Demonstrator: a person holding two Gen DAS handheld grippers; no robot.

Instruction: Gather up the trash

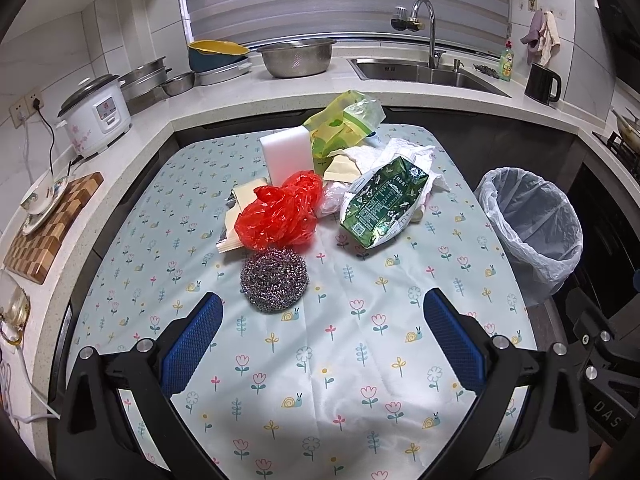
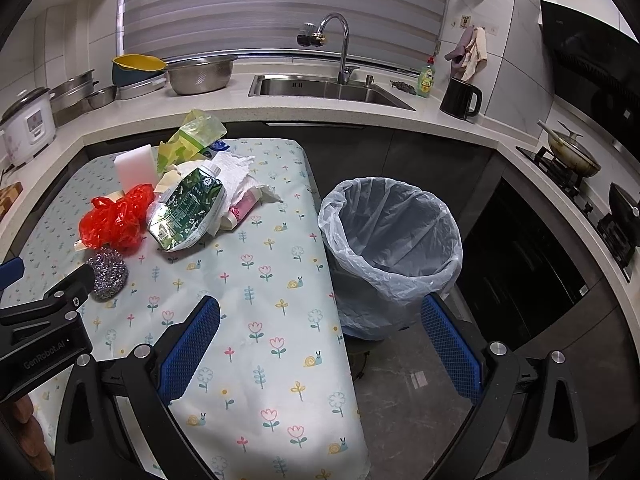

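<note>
A pile of trash lies mid-table: a red plastic bag (image 1: 282,212) (image 2: 116,218), a green foil pouch (image 1: 380,204) (image 2: 186,210), crumpled white paper (image 1: 404,156) (image 2: 240,170), a yellow-green bag (image 1: 344,122) (image 2: 192,134) and beige paper (image 1: 240,208). A steel scourer (image 1: 274,276) (image 2: 108,274) and a white sponge block (image 1: 287,156) (image 2: 134,168) sit beside it. A lined bin (image 1: 532,224) (image 2: 390,240) stands right of the table. My left gripper (image 1: 322,324) is open, empty, just short of the scourer. My right gripper (image 2: 320,332) is open, empty, over the table's right edge near the bin.
The table (image 1: 320,380) has a floral cloth. Counters surround it, with a rice cooker (image 1: 96,114), a cutting board (image 1: 52,228), metal bowls (image 1: 296,56), a sink (image 1: 424,72), a black kettle (image 1: 542,84) and a stove with a pan (image 2: 572,156). The left gripper's body (image 2: 44,320) shows in the right wrist view.
</note>
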